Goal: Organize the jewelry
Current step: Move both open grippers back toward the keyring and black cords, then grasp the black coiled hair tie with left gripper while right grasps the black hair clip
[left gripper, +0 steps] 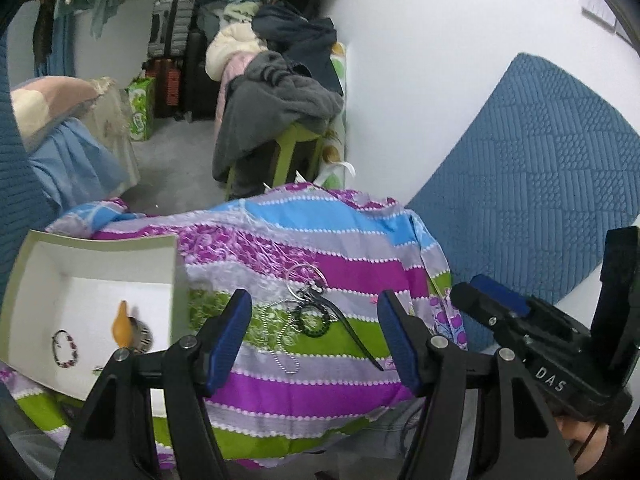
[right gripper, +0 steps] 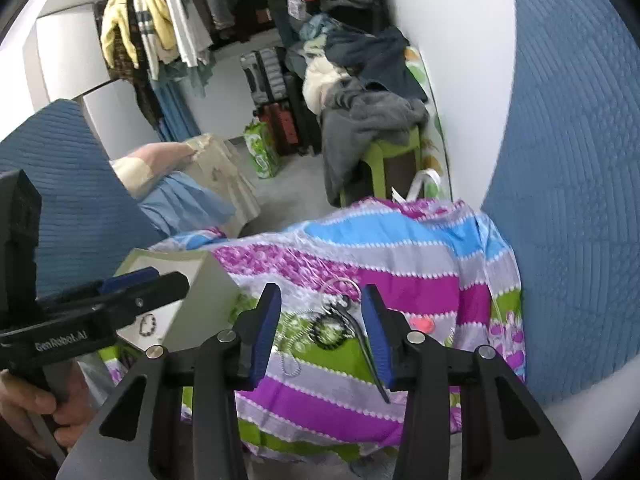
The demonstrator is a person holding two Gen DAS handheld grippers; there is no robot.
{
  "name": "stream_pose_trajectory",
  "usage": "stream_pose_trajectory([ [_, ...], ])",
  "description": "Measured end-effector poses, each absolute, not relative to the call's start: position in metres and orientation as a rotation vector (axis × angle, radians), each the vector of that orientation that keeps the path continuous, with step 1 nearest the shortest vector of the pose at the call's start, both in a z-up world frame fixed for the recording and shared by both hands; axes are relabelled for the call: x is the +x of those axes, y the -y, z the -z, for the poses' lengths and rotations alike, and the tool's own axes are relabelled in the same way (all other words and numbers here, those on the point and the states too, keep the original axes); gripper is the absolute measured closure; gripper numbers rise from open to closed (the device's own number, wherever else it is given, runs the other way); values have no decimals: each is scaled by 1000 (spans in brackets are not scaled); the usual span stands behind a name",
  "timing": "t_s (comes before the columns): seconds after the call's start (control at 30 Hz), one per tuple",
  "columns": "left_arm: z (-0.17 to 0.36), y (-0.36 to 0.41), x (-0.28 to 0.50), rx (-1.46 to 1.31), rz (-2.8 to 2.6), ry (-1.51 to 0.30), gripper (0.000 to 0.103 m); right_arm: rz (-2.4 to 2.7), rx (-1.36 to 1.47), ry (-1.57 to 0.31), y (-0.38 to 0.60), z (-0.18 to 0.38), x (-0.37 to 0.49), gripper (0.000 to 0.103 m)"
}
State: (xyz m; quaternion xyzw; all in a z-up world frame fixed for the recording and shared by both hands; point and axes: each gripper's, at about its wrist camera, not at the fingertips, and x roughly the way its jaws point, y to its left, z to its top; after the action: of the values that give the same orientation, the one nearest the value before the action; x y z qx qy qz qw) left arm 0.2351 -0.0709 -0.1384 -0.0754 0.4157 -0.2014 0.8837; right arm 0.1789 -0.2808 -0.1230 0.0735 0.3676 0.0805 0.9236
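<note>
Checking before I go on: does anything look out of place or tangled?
Yes. Several pieces lie heaped together on the striped cloth, outside the white box: a ball chain, a dark beaded bracelet, a silver ring and a dark hair clip, overlapping and apparently tangled.

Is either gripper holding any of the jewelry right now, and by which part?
No. Both the left gripper and right gripper are open and empty above the jewelry pile.

Left wrist: looks obliquely down, close over striped cloth (left gripper: 320, 264) | Right wrist: same heading, from the right | Shared: cloth, white box (left gripper: 100, 276), jewelry pile (right gripper: 328, 328), clothes beyond.
</note>
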Motion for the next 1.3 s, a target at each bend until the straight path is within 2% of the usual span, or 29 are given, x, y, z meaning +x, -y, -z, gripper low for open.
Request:
stream_pose_trajectory([
  [0.07, 147, 77, 240, -152, 425, -885, 44, -161, 153, -771, 284, 132, 181, 64],
  [0.2, 173, 90, 253, -149, 438, -943, 45, -155, 167, -822, 294, 157, 189, 65],
  [0.8, 300, 116, 315, -157, 437, -1177, 71, -188, 147, -1051, 298, 266, 241, 73],
  [1.3, 329, 136, 338, -74, 454, -1173, 82, -228, 100, -1121, 287, 304, 270, 80],
])
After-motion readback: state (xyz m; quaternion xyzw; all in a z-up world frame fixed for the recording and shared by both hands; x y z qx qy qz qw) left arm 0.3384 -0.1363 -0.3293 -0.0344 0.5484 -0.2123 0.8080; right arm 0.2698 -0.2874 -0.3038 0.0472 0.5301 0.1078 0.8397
